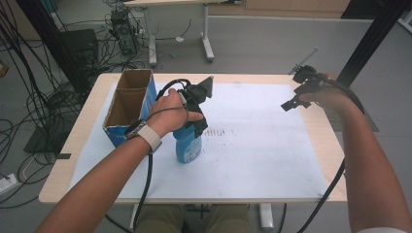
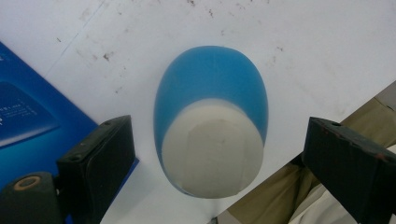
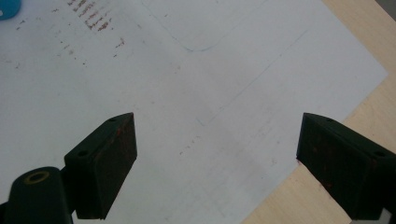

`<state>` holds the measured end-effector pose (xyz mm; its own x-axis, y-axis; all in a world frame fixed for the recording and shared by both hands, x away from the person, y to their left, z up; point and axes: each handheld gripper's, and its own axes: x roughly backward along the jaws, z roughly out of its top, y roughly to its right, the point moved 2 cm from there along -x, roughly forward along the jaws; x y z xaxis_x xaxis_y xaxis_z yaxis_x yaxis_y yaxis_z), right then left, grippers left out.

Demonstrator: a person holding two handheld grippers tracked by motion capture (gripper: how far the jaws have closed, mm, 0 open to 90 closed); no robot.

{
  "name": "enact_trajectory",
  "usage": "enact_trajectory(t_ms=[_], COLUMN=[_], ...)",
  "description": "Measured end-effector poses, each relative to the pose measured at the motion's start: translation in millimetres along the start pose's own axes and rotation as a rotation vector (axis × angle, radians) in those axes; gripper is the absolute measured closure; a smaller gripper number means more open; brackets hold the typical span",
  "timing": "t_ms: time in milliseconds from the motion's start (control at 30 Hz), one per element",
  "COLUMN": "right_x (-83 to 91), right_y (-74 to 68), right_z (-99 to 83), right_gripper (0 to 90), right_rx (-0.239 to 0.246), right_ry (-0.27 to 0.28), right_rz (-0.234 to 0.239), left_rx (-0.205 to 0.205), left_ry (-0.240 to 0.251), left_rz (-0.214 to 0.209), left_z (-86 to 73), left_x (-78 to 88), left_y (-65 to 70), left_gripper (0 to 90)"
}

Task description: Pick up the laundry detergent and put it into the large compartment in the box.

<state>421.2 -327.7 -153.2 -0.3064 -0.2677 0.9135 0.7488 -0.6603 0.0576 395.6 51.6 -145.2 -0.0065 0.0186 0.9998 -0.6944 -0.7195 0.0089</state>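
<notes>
A blue bottle (image 1: 188, 146) with a cream cap (image 2: 212, 156) stands upright on the white mat (image 1: 262, 145), just right of the box. My left gripper (image 1: 197, 124) hangs over it, pointing down. In the left gripper view the left gripper (image 2: 219, 135) is open: its jaws flank the cap with a gap on each side and touch nothing. My right gripper (image 1: 297, 90) is held above the mat's far right edge. In its own view the right gripper (image 3: 218, 128) is open with only bare mat (image 3: 187, 93) between the jaws. A corner of the bottle (image 3: 7, 9) shows at top left.
A blue cardboard box (image 1: 127, 99) with an open top in two compartments stands at the table's left, its side (image 2: 28, 116) close to the bottle. The wooden table (image 1: 323, 128) borders the mat (image 3: 364, 56). Cables and equipment lie on the floor beyond.
</notes>
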Motion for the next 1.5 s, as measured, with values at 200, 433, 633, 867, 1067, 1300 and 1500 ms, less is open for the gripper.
enact_trajectory(t_ms=[200, 433, 633, 867, 1067, 1300, 1500], right_x=[0.7, 1.2, 1.5, 1.1, 0.8, 1.0, 1.1], right_y=[0.4, 0.1, 0.2, 0.6, 1.0, 1.1, 1.0], right_z=[-0.4, -0.4, -0.2, 0.1, -0.3, -0.5, -0.7], right_gripper=[12.3, 12.3, 12.3, 12.3, 12.3, 12.3, 12.3], right_rx=[-0.002, -0.002, -0.003, -0.002, -0.007, -0.005, -0.007], right_ry=[-0.001, 0.001, 0.001, 0.002, 0.001, 0.004, 0.004], right_rz=[-0.002, -0.002, -0.003, -0.001, -0.002, -0.001, -0.002], left_rx=[0.006, 0.005, 0.005, 0.005, 0.004, 0.006, 0.005], left_ry=[0.011, 0.012, 0.011, 0.008, 0.005, 0.009, 0.004], left_rz=[-0.004, -0.003, -0.003, -0.001, 0.0, -0.002, 0.002], left_z=[-2.0, -2.4, -1.8, -0.7, -0.2, 0.1, 0.5], left_x=[0.4, 0.3, -0.1, -0.7, -0.4, -1.0, -1.1], left_y=[-0.9, -0.5, 0.5, 1.6, 0.8, 1.8, 2.3], left_gripper=[10.1, 10.1, 10.1, 10.1, 10.1, 10.1, 10.1])
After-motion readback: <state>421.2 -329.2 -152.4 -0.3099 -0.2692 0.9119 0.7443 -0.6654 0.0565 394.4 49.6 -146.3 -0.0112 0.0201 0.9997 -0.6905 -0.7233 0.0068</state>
